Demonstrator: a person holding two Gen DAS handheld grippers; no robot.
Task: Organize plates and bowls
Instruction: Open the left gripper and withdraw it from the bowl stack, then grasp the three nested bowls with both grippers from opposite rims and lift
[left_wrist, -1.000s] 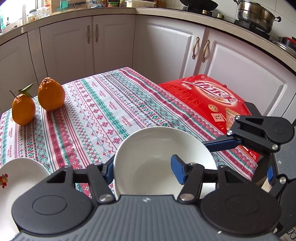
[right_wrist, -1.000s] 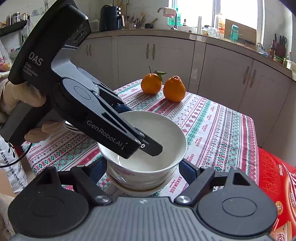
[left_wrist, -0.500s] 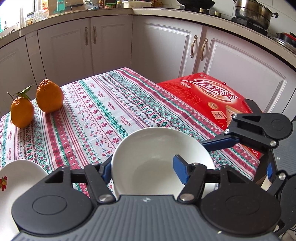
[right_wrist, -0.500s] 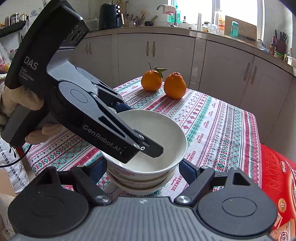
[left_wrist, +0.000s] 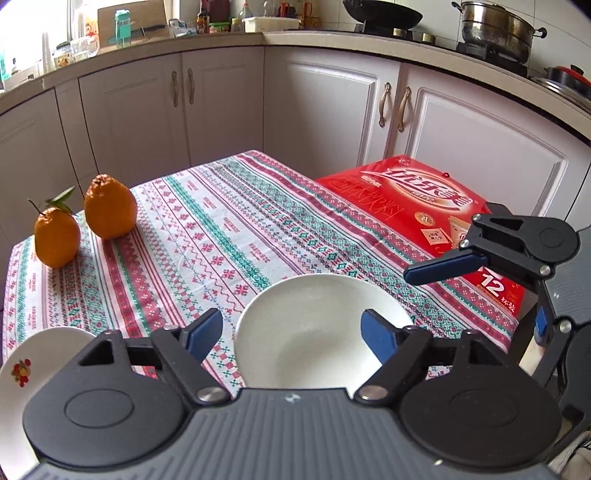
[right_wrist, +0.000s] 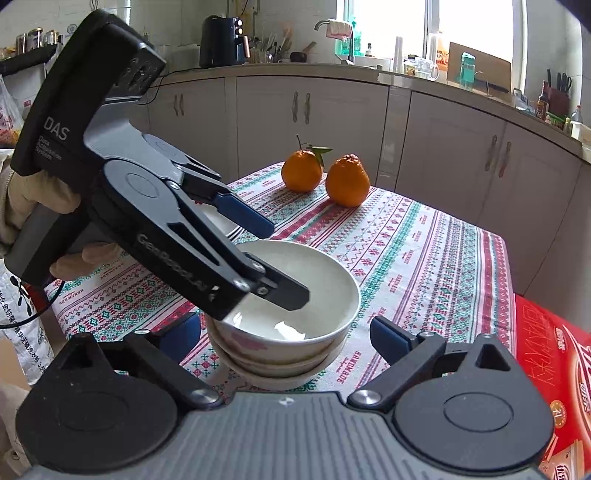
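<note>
Where bowls (right_wrist: 291, 332) stack, white, glossy

Both tools have just been opening: left tool (left_wrist: 291, 332) pads now off the top bowl (left_wrist: 317, 332) rim; right tool (right_wrist: 284, 332) pads clear of stack sides

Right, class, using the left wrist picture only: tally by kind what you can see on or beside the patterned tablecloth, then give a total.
Oranges: 2
White bowls: 1 showing
Plates: 1, with a small printed motif
Red boxes: 1
Total: 5
</note>
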